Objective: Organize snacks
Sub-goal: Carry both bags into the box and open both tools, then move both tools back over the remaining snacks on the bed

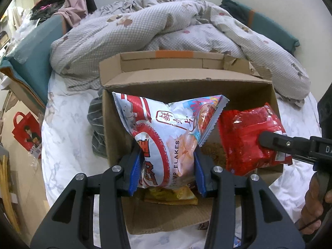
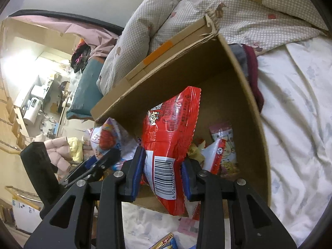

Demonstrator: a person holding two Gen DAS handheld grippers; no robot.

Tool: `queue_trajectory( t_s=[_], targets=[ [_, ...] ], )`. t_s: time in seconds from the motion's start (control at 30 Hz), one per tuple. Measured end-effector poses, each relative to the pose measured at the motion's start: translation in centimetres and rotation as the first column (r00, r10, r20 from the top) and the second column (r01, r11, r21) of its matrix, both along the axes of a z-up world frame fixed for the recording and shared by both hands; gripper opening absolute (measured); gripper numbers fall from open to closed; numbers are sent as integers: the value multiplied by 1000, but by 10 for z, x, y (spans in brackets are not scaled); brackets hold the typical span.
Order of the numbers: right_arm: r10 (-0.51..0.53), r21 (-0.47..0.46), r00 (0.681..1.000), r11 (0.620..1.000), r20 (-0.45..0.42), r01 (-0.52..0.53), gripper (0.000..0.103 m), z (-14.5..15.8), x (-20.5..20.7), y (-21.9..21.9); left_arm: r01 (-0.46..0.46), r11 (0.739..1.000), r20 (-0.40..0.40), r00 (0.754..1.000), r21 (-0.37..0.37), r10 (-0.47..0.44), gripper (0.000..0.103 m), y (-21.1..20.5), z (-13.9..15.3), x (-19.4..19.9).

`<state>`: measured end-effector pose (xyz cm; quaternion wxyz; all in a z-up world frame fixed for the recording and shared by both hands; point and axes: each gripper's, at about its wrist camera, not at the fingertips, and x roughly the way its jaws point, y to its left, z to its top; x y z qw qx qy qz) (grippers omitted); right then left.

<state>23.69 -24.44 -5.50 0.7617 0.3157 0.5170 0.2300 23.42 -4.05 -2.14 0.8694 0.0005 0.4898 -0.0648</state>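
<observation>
Left gripper point(image 1: 168, 166) clamping shrimp flakes bag point(image 1: 166, 128); right gripper point(image 2: 161, 172) clamping red snack bag point(image 2: 168, 137) (barcode facing camera). Both hanging over open cardboard box point(image 1: 244, 95) resting on bed point(image 1: 62, 145), rumpled quilt point(image 1: 145, 27) lying beyond.

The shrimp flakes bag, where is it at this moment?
The shrimp flakes bag is clamped in the left claw over the open cardboard box on the bed, with the red bag at its right.
</observation>
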Motion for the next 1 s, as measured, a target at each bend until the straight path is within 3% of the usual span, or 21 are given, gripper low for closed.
queue_trajectory(
  t_s=[0.1,0.23,0.3,0.37,0.43,0.5,0.53,0.67,0.83,1.0],
  targets=[
    [7,-1,1000,1000,-6,-7,37,-3,2,4,0,1000,-1,1000,7,0,42,0,-3,0],
    [7,-21,1000,1000,-15,-8,37,-8,3,5,-24,999,-18,1000,-48,23,45,6,-2,1],
    [7,-24,1000,1000,-22,-7,37,-9,3,6,-29,998,-9,1000,-50,29,51,7,0,0],
    [5,-43,1000,999,-17,-6,39,-9,4,6,-37,998,10,999,-40,38,67,7,3,-2],
    [10,-62,1000,998,-3,-10,40,-6,4,8,-44,998,18,999,-46,45,71,9,5,-3],
    [13,-81,1000,997,20,-11,48,-1,3,9,-50,996,17,999,-77,52,72,12,5,-3],
    [12,-92,1000,996,29,-10,60,1,3,10,-56,994,17,998,-93,58,73,14,6,-3],
    [10,-199,994,980,113,13,87,15,1,12,-99,988,59,993,-115,106,88,22,14,-8],
    [16,-331,986,943,167,41,88,24,-1,15,-91,991,87,991,-95,99,88,21,20,-10],
    [11,-303,987,952,158,37,88,25,-1,10,-98,992,89,990,-78,105,88,23,19,-13]
  ],
)
